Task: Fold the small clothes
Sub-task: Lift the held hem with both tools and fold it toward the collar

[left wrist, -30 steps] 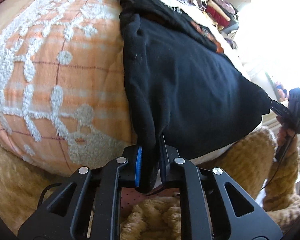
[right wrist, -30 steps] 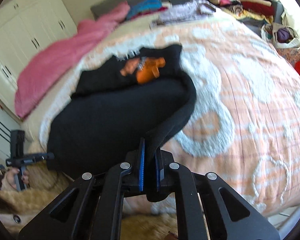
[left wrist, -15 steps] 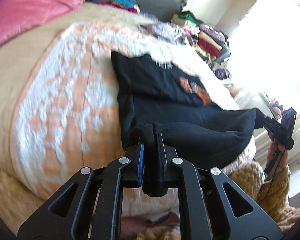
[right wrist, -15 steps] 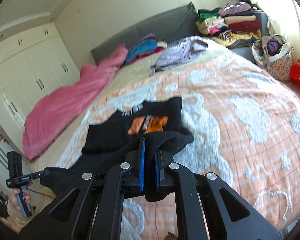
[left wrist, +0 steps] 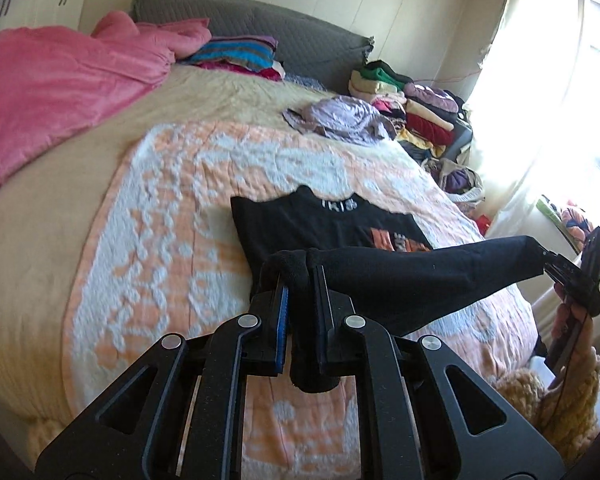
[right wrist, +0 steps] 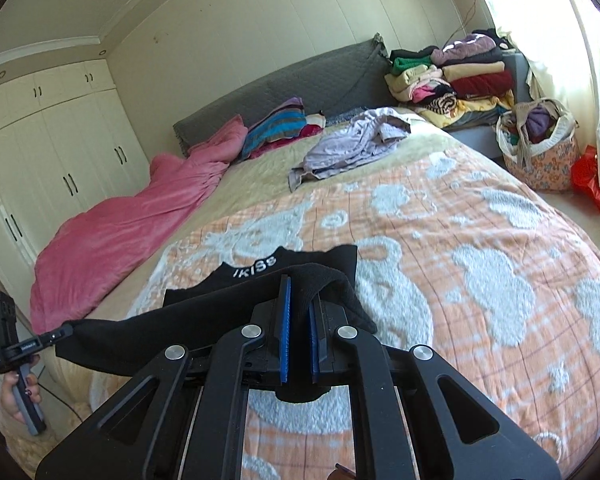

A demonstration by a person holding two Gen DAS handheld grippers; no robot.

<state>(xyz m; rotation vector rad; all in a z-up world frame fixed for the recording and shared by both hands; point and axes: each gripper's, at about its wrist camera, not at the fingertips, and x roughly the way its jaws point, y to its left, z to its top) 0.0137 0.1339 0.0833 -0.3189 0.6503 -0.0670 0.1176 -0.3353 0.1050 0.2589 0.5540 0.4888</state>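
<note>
Here, black shirt (left wrist: pixel 400 276) stretched between left gripper (left wrist: pixel 300 280) and right gripper (right wrist: pixel 298 300), both pinching its hem.

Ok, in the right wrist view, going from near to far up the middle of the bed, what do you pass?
Right gripper clamped on the black garment's hem → black printed T-shirt → orange and white tufted bedspread → crumpled lilac garment → grey quilted headboard.
</note>
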